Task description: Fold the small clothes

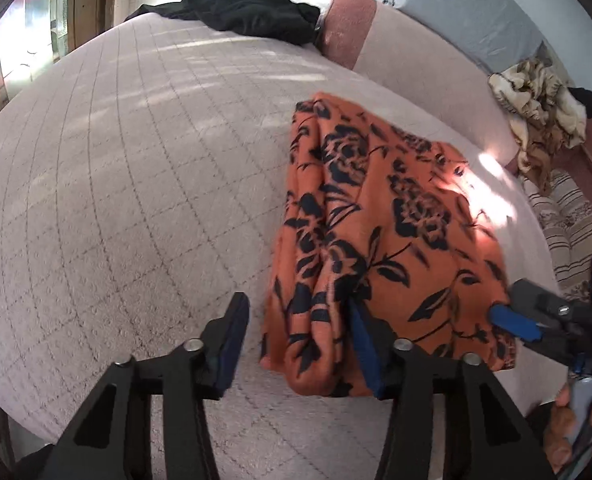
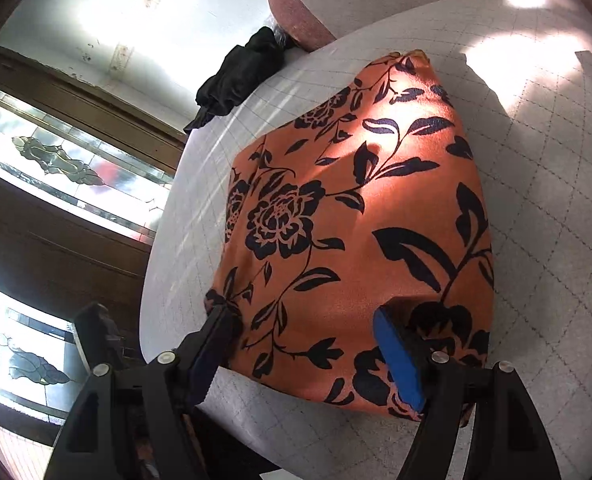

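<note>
1. No brand, label or readable writing shows in either view, and no container is in sight.
2. Left wrist view, lower left: the left tool (image 1: pixel 296 336) stands with its jaws spread. The left pad hangs over the bare quilted bed cover (image 1: pixel 116 184); the right blue pad lies at the near edge of the orange floral cloth (image 1: pixel 376 220), with nothing pinched between the pads.
3. The cloth lies folded on the bed, in the centre right of that view. A black garment (image 1: pixel 248 12) sits at the upper centre, and a crumpled beige cloth (image 1: pixel 544 112) at the upper right.
4. Lower right of that view: the right tool (image 1: pixel 516 316) reaches the cloth's near right corner.
5. Right wrist view: the right tool (image 2: pixel 308 344) is spread wide, its pads (image 2: pixel 400 364) straddling the cloth's (image 2: pixel 356 208) near edge without gripping it. The black garment (image 2: pixel 236 76) lies at the upper left.
</note>
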Motion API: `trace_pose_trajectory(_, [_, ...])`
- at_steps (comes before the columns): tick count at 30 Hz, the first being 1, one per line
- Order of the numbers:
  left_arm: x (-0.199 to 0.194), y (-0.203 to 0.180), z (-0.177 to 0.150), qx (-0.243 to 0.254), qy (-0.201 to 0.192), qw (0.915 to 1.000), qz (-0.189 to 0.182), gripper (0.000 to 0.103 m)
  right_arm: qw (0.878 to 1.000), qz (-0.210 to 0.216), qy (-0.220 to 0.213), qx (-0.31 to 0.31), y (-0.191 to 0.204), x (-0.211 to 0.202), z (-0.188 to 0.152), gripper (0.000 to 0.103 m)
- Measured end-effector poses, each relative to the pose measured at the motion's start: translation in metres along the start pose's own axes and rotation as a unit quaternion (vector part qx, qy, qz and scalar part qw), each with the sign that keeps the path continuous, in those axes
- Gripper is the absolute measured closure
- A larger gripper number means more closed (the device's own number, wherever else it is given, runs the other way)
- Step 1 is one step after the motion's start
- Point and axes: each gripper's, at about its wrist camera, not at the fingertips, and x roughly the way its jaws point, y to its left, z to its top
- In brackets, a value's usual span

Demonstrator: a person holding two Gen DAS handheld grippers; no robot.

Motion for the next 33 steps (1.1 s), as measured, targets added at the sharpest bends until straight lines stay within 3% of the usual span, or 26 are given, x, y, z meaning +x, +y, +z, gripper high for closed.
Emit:
trace_pose_trajectory(4, [-0.008, 0.006, 0.025, -0.013, -0.011, 0.9994, -0.029, 0.054, 1.000, 0.008, 0.004, -0.003, -0.005, 0.002, 0.000, 0.027])
trace_pose_trajectory(11, [0.065, -0.008, 0.099, 0.010, 0.048, 0.9986, -0.022, 0.054, 1.000, 0.017, 0.006, -0.017, -0.010, 0.003, -0.007, 0.027])
trace_pose_trajectory(12, [0.077, -0.006, 0.106, 0.002, 0.063, 0.9976, -0.027, 0.059, 1.000, 0.021, 0.007, -0.017, -0.012, 0.003, -0.008, 0.027])
trace_pose_trajectory(13, [0.090, -0.002, 0.113, -0.010, 0.078, 0.9963, -0.034, 0.071, 1.000, 0.025, 0.008, -0.018, -0.013, 0.003, -0.008, 0.027])
trace_pose_trajectory(17, [0.112, 0.007, 0.130, -0.032, 0.092, 0.9937, -0.054, 0.074, 0.999, 0.041, 0.009, -0.026, -0.018, 0.004, -0.011, 0.027])
trace_pose_trajectory(19, [0.113, 0.001, 0.132, -0.013, 0.084, 0.9955, -0.042, 0.074, 0.999, 0.043, 0.007, -0.032, -0.019, 0.004, -0.013, 0.027])
trace_pose_trajectory(22, [0.110, 0.003, 0.138, -0.021, 0.076, 0.9957, -0.048, 0.073, 0.998, 0.042, 0.003, -0.038, -0.016, 0.005, -0.016, 0.026])
trace_pose_trajectory(26, [0.073, -0.003, 0.135, -0.008, 0.041, 0.9979, -0.049, 0.070, 0.999, 0.044, 0.005, -0.033, -0.018, 0.003, -0.018, 0.026])
trace_pose_trajectory(30, [0.028, -0.016, 0.105, 0.014, 0.014, 0.9983, -0.056, 0.043, 0.999, 0.038, 0.006, -0.030, -0.017, 0.003, -0.016, 0.026])
trace_pose_trajectory(33, [0.019, -0.022, 0.071, 0.023, 0.014, 0.9982, -0.054, 0.041, 0.999, 0.032, 0.005, -0.032, -0.017, 0.004, -0.014, 0.026])
